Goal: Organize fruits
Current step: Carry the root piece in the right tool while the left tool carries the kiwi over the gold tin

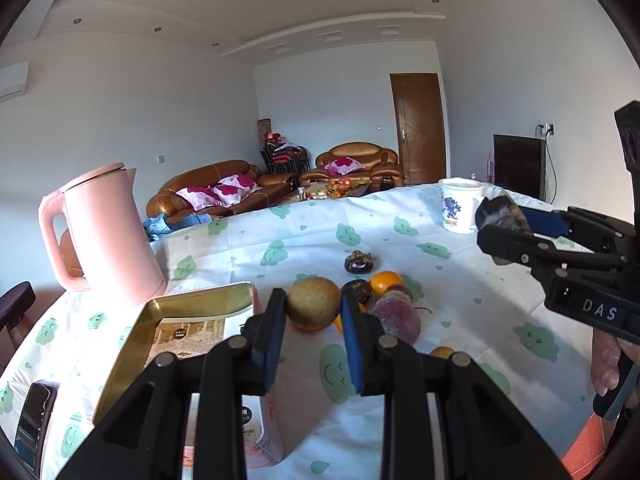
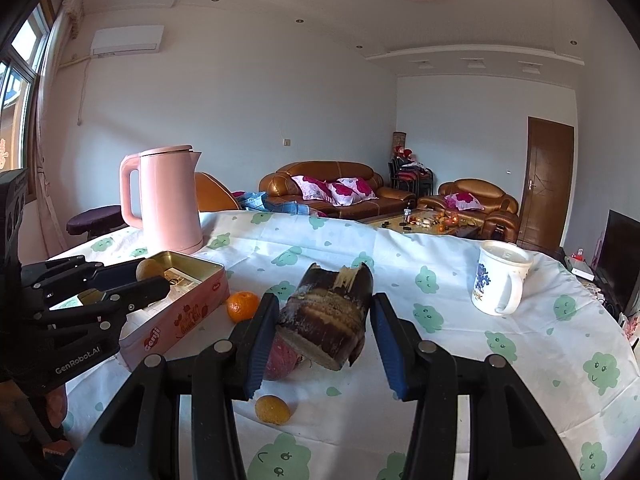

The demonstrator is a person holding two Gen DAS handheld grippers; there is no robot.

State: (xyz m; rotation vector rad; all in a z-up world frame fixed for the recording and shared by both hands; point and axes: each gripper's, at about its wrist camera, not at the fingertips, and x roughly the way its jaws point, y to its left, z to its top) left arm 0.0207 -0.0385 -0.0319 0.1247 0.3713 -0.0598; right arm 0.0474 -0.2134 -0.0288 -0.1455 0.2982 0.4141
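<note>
My left gripper [image 1: 312, 300] is shut on a round brown-green fruit [image 1: 314, 306], held above the table beside the open pink tin [image 1: 192, 320]. In the right wrist view that fruit [image 2: 150, 270] and the left gripper [image 2: 150, 278] hang by the tin's [image 2: 200, 276] left end. My right gripper [image 2: 324, 312] is shut on a dark brown cut stalk chunk [image 2: 328, 320], lifted off the cloth; the left wrist view shows this right gripper [image 1: 504, 222] at the right. An orange [image 1: 386, 282], two dark fruits [image 1: 359, 262] and a purple-red fruit [image 1: 396, 318] lie on the cloth.
A pink kettle [image 1: 108, 236] stands behind the tin on the left. A white mug [image 2: 500, 284] stands at the right rear. A small orange fruit [image 2: 272, 409] and another orange [image 2: 243, 306] lie near the tin. A phone [image 1: 34, 420] lies at the table's left edge.
</note>
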